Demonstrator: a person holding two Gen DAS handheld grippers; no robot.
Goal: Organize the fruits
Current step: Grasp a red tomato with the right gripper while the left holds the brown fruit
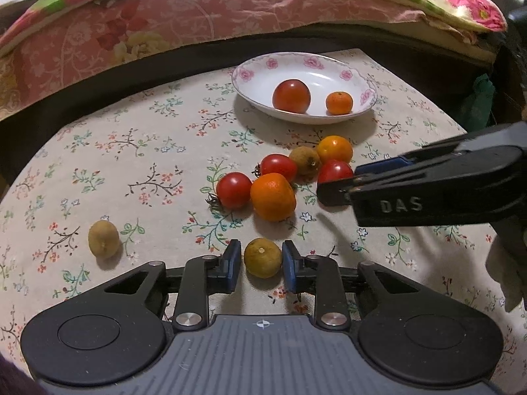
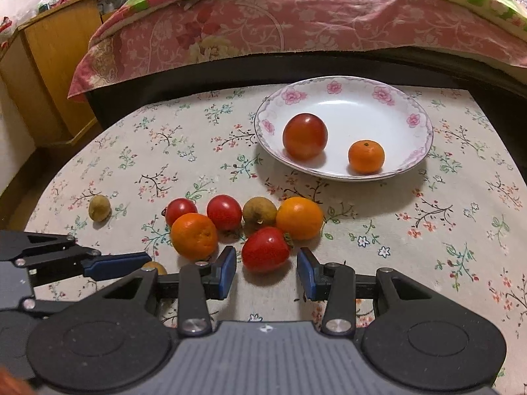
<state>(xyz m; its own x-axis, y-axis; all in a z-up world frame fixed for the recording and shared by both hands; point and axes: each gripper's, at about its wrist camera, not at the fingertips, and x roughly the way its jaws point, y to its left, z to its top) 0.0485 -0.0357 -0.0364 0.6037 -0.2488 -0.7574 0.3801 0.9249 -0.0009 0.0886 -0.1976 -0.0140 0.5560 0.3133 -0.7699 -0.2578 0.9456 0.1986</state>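
The left gripper (image 1: 262, 261), fingers spread, bracketed a round yellow-brown fruit (image 1: 262, 257); the right gripper (image 2: 266, 268), likewise spread, flanked a glossy red tomato (image 2: 266, 249). Either closing could nudge fruit rolling across the floral tablecloth (image 2: 428, 263).

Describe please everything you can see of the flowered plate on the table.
The plate is a shallow round dish, white and glossy like glazed ceramic, with pink roses printed around its rim. It stands level on the floral tablecloth, at the far side near the bed. Two fruits lie in it, apart from each other: a large red tomato and a small orange mandarin. The rest of its well is bare. Neither gripper touches it, and the loose fruits on the cloth lie in front of it.
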